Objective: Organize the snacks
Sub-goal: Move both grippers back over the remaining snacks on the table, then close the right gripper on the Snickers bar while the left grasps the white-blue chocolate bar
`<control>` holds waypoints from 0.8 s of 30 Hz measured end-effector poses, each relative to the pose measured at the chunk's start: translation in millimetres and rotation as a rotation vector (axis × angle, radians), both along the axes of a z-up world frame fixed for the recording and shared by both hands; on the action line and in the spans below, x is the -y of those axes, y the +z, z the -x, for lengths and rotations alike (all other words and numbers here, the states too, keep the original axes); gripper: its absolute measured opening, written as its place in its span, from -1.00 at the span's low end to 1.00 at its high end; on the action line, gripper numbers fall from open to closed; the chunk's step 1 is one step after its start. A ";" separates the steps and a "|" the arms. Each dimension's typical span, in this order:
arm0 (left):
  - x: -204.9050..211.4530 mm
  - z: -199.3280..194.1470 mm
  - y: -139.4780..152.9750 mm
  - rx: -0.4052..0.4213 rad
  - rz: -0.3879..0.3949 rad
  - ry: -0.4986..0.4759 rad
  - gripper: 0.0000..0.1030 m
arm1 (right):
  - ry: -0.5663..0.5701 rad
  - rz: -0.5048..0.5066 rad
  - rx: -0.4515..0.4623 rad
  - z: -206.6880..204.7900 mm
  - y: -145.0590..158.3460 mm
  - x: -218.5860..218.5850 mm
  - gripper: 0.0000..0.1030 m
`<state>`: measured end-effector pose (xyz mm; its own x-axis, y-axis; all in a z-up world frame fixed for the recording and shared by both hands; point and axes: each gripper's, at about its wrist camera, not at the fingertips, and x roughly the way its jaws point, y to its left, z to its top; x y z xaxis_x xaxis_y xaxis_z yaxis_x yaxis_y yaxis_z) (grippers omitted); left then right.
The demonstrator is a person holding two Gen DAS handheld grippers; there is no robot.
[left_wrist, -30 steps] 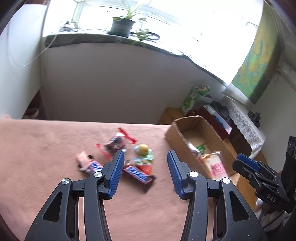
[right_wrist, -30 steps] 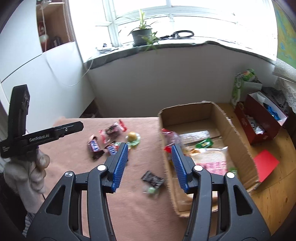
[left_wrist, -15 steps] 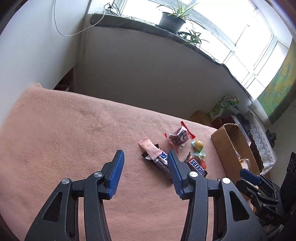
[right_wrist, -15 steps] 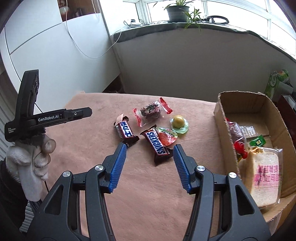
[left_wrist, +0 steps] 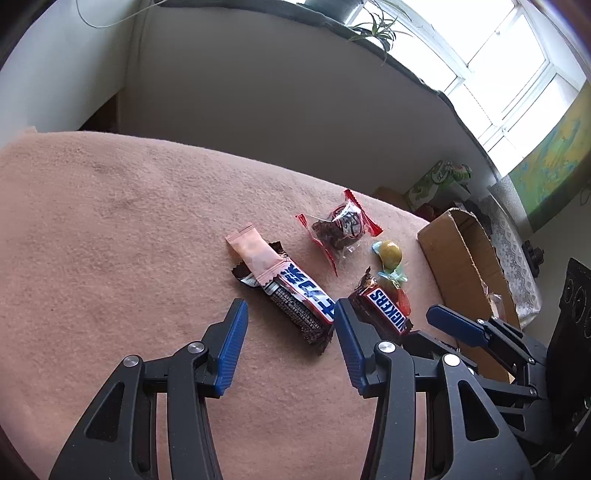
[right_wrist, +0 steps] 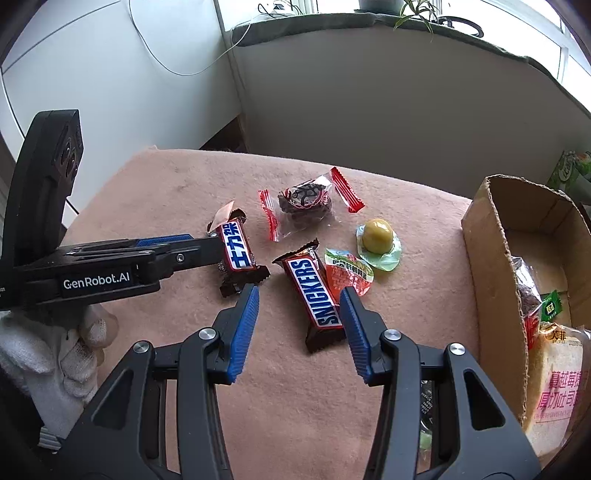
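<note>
A home room: potted plant [right_wrist: 413, 11] on windowsill, blanket-covered table [left_wrist: 110, 221].

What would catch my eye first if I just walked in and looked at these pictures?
Probably the blue-padded right gripper, its jaws closing around the Snickers bar on the pink cloth, pads not yet pressing it. Just left of it, the left gripper hangs over a second chocolate bar that carries Chinese writing. At the right edge stands a cardboard box with packed bread inside.
</note>
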<state>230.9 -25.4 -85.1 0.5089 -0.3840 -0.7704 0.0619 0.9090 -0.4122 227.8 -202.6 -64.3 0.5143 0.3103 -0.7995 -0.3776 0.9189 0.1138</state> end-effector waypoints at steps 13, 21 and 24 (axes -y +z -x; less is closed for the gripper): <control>14.7 -19.0 -8.2 -0.005 -0.063 0.020 -0.09 | -0.020 0.024 -0.009 -18.9 -18.1 -5.2 -0.07; 26.2 -17.9 -8.8 0.028 -0.158 -0.003 -0.09 | -0.035 0.040 -0.022 -27.7 -28.5 -8.7 -0.07; 30.3 -16.3 -9.6 0.043 -0.192 -0.013 -0.11 | -0.040 0.044 -0.018 -27.7 -29.3 -11.7 -0.07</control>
